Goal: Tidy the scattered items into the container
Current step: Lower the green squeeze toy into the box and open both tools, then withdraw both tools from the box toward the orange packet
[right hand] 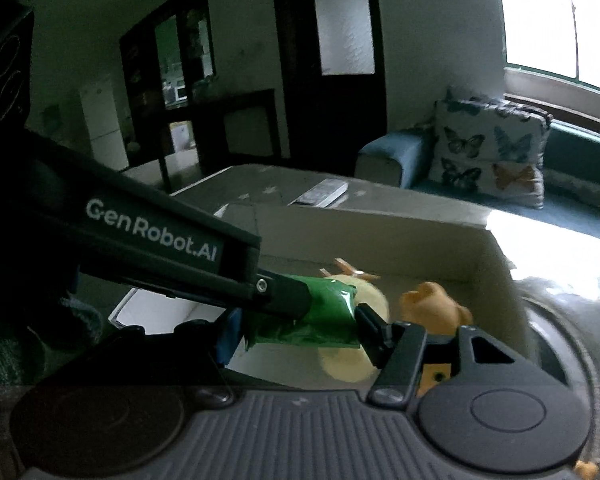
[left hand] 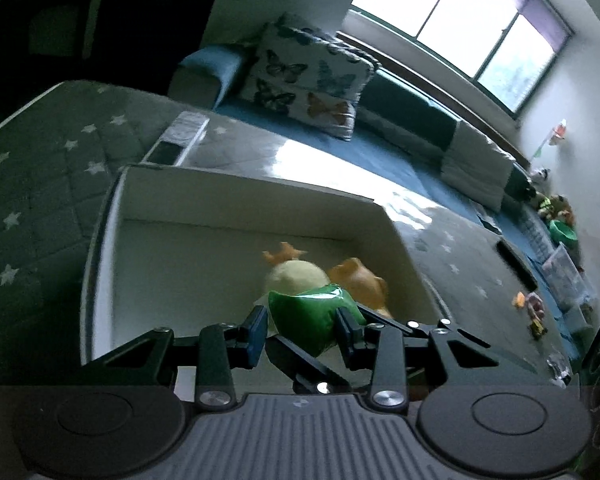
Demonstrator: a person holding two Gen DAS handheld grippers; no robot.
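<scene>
Through the left wrist camera, the left gripper [left hand: 304, 330] is holding a glossy green plastic packet [left hand: 312, 318] between its two black fingers, the pads pressing on the packet's left and right sides so that it bulges between them. The packet's long axis is running across the picture, from one finger to the other, and it is hanging directly over the open white rectangular cardboard box [left hand: 236, 188] standing on the grey star-patterned mat [left hand: 52, 160]. Below and beyond the packet, inside the box, a pale yellow plush duck with orange feet [left hand: 296, 274] and an orange plush toy [left hand: 358, 280] are already lying on the floor of the box. So the release calls for no further travel, in my judgement: the packet is sitting above the box's interior, not its rim. Through the right wrist camera, the right gripper [right hand: 296, 326] is also closing on the same green packet, its right finger touching the packet's right end and its blue-padded left finger at the left end, while the left gripper's dark body marked with white lettering is reaching in from the upper left and gripping the packet's top edge. Both hands are equally near; the box wall is lying just beyond the packet.
</scene>
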